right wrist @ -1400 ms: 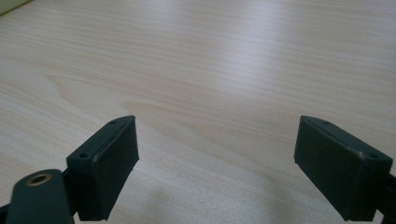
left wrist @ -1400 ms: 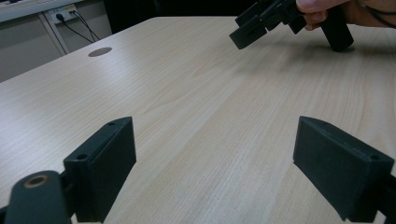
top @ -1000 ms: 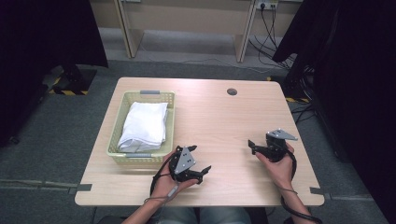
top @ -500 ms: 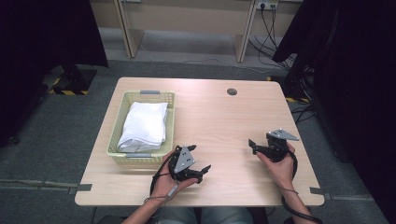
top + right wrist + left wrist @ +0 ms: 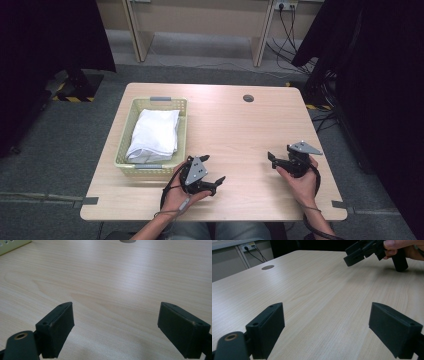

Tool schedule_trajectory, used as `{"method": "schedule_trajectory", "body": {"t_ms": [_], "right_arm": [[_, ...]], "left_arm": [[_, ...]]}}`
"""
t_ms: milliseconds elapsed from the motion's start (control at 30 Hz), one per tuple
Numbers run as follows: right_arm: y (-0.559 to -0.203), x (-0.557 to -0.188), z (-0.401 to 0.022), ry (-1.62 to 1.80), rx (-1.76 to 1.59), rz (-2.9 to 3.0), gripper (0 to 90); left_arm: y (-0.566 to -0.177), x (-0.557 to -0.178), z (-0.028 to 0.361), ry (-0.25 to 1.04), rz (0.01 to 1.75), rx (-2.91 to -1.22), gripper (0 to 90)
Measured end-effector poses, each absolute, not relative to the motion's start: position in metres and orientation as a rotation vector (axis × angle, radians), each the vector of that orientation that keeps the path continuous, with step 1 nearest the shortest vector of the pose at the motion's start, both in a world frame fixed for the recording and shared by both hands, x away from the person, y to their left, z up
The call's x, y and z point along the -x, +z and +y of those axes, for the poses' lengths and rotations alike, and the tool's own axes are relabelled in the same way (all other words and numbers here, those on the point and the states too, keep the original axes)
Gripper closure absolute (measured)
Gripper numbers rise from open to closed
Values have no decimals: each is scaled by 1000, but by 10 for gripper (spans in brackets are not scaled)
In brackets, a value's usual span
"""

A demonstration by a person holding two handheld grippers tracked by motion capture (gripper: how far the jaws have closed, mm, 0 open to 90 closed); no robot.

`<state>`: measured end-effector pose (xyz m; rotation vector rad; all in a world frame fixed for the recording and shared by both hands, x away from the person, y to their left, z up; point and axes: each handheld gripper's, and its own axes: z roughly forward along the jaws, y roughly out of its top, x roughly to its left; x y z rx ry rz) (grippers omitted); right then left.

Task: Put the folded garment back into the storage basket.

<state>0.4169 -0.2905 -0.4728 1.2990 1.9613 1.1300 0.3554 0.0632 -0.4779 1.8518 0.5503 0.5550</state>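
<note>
Both grippers (image 5: 212,175) (image 5: 272,160) open (basket (image 5: 125,150) w/ unlabelled towel (image 5: 152,135)).

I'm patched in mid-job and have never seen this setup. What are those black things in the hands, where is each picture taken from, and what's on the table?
A person sits at a light wooden table holding a hand-held black two-jaw gripper in each hand. The high view looks down from above: the left gripper is at its left, the right gripper at its right.

The other two pictures come from cameras riding on the grippers, looking along their jaws. Both pairs of jaws stand wide apart with only bare tabletop between them, so nothing is held. The left gripper view also catches the right gripper farther off.

On the table sits a pale yellow plastic basket with a folded white cloth inside, near the left gripper.
</note>
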Motion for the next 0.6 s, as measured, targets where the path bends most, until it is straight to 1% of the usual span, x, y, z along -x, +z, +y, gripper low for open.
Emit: {"method": "schedule_trajectory", "body": {"t_ms": [400,600], "right_arm": [[-473,-415,-290,1137,-1286,1957,135],[-472,-410,-291,1159,-1249,1947,103]], "left_arm": [[-478,-355,64,554,555,-1837,121],[-478,-356,65,549,563,-1831,105]]}}
